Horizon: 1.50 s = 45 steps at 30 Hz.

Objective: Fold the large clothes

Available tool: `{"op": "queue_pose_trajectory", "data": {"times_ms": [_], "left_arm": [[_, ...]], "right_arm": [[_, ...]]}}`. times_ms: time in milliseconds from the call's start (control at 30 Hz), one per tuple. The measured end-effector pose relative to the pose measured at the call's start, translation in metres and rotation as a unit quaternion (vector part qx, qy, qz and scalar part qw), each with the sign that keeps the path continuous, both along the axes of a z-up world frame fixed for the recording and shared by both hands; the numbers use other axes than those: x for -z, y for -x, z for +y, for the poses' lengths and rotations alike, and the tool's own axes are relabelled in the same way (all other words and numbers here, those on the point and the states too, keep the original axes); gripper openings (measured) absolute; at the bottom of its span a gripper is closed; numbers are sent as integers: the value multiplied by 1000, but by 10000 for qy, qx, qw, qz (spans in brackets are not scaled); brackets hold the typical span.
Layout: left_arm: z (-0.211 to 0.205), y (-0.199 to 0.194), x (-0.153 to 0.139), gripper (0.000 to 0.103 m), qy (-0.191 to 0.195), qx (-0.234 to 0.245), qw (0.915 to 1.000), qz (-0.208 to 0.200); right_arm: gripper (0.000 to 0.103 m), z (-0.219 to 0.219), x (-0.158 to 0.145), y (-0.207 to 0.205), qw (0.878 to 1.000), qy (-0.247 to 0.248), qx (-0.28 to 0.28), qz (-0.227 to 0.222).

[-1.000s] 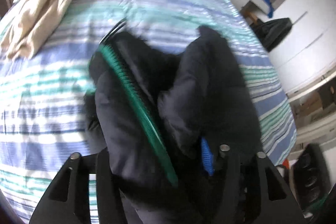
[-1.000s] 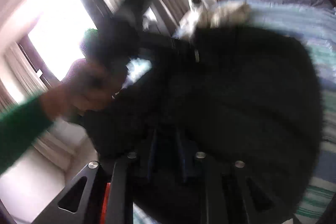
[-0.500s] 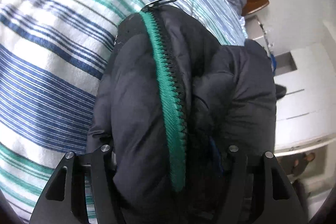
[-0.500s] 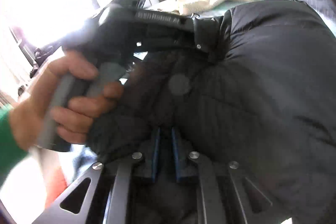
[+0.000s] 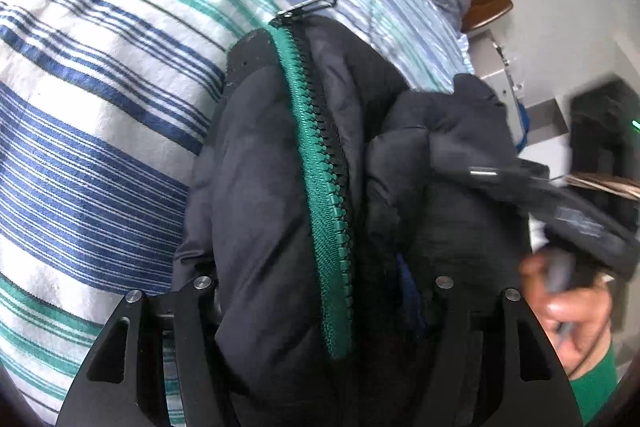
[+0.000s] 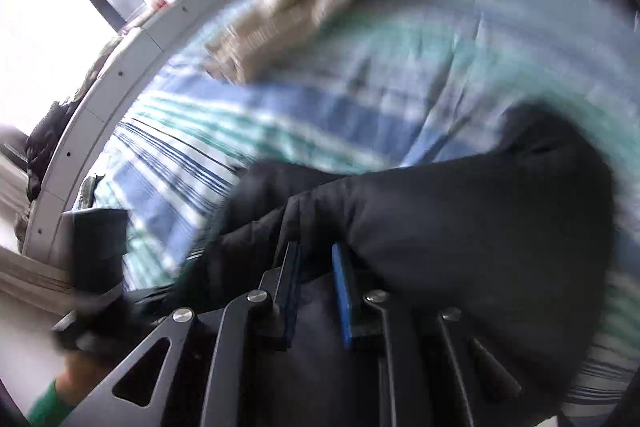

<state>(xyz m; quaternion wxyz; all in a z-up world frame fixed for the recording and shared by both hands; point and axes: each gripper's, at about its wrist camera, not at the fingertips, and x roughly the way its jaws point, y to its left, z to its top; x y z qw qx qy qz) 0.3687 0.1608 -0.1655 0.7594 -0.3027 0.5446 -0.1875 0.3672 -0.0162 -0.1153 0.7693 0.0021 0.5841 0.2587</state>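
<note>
txt: none legible | right gripper (image 5: 472, 171) body @ ~3 o'clock of left-wrist view: faint pale print, too blurred to read | black jacket (image 5: 260, 227), striped bedding (image 5: 100, 107): no labels/nos. seen

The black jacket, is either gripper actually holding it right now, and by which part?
Both hold the black jacket. The left gripper clamps a thick bunch with the green zipper through it; the right gripper pinches a thinner fold.
</note>
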Motion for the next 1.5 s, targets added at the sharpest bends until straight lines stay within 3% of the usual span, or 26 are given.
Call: {"op": "queue_pose_trajectory", "data": {"times_ms": [133, 300, 467, 533, 600, 700, 800, 867, 933, 1067, 1167, 1267, 1367, 1433, 1500], "left_arm": [[7, -3, 14, 62, 31, -87, 9999, 80], [9, -6, 19, 61, 34, -96, 9999, 101], [12, -4, 17, 62, 117, 0, 9999, 36], [15, -2, 17, 62, 126, -4, 9999, 28], [16, -4, 17, 62, 130, -14, 9999, 43], [15, -4, 17, 62, 136, -12, 9999, 31], [18, -2, 17, 62, 152, -19, 9999, 9], [19, -1, 17, 62, 156, -21, 9999, 3], [19, 1, 16, 63, 167, -19, 9999, 6], [10, 5, 12, 67, 13, -24, 10000, -69], [13, 5, 15, 67, 88, -96, 9999, -43], [10, 9, 3, 69, -90, -114, 9999, -83], [8, 25, -25, 77, -525, -100, 9985, -148], [9, 44, -49, 93, -907, -63, 9953, -345], [11, 69, -74, 98, -1434, 89, 9866, -779]], "right_arm": [[1, 2, 23, -9, 9993, 230, 228, 193], [0, -7, 33, -17, 9984, 27, 421, 389], [4, -11, 12, -6, 9996, 9, 260, -61], [12, -31, -20, 17, 9989, -396, 150, -184], [12, -53, -59, 55, 9955, -825, -220, -415], [12, -77, -98, 122, 9894, -708, -857, -931], [13, -106, -118, 194, 9833, -507, -1245, -1230], [19, -114, -107, 218, 9834, -78, -1234, -1330], [21, -113, -71, 221, 9865, 413, -1045, -1188], [19, -118, -18, 215, 9916, 221, -512, -1169], [18, -127, -9, 209, 9934, -187, -137, -1122], [19, -146, -16, 216, 9904, -687, 106, -1191], [31, -167, -40, 241, 9889, -721, 226, -1280], [78, -189, -57, 266, 9865, -783, 324, -1401], [87, -216, -70, 291, 9814, -970, 441, -1600]]}}
